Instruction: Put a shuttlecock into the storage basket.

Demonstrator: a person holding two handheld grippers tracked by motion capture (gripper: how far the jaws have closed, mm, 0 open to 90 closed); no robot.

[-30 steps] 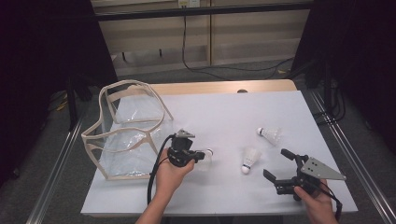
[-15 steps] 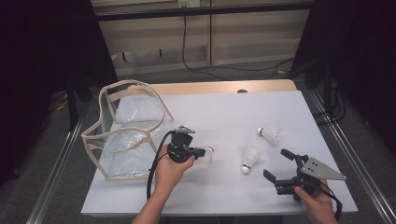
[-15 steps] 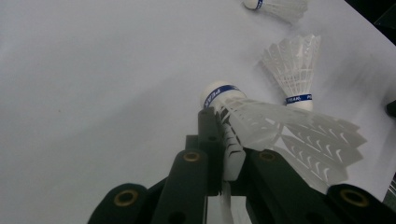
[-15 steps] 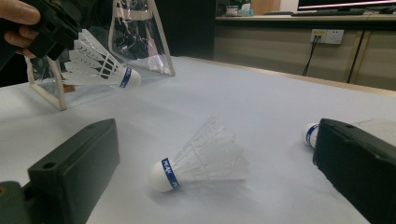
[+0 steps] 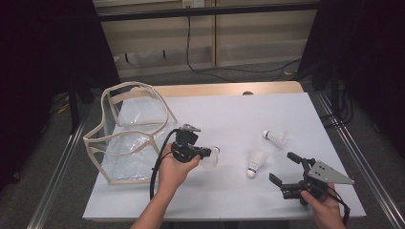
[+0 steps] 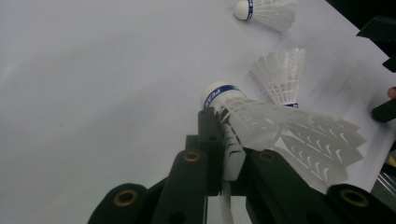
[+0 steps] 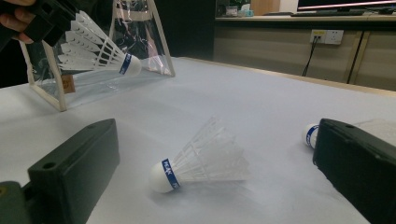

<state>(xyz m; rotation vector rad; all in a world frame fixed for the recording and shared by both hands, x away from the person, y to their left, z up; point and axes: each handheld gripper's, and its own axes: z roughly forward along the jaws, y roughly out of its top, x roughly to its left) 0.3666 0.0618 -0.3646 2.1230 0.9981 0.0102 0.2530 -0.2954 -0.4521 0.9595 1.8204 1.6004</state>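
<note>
Barely anything has shifted since a second ago: your left gripper [image 5: 203,153] has eased a touch toward the bag [image 5: 128,138], and your right one [image 5: 285,175] hasn't budged. Your left jaws are pinched nearly together on a shuttlecock [image 6: 261,121], gripping the feather skirt close behind the cork, and it's up off the table [image 5: 229,119], cork pointing away from the bag. From the right gripper view you can see it hanging in front of the bag's clear wall, just beside the frame.

Your right jaws stand wide, holding nothing, low over the table near its front right corner. A second shuttlecock [image 7: 198,161] lies on its side just ahead of them, cork toward you. A third [image 5: 277,137] lies farther back, nearer the right edge.

Plenty of bare white surface across the middle and back; the bag crowds the left edge.
</note>
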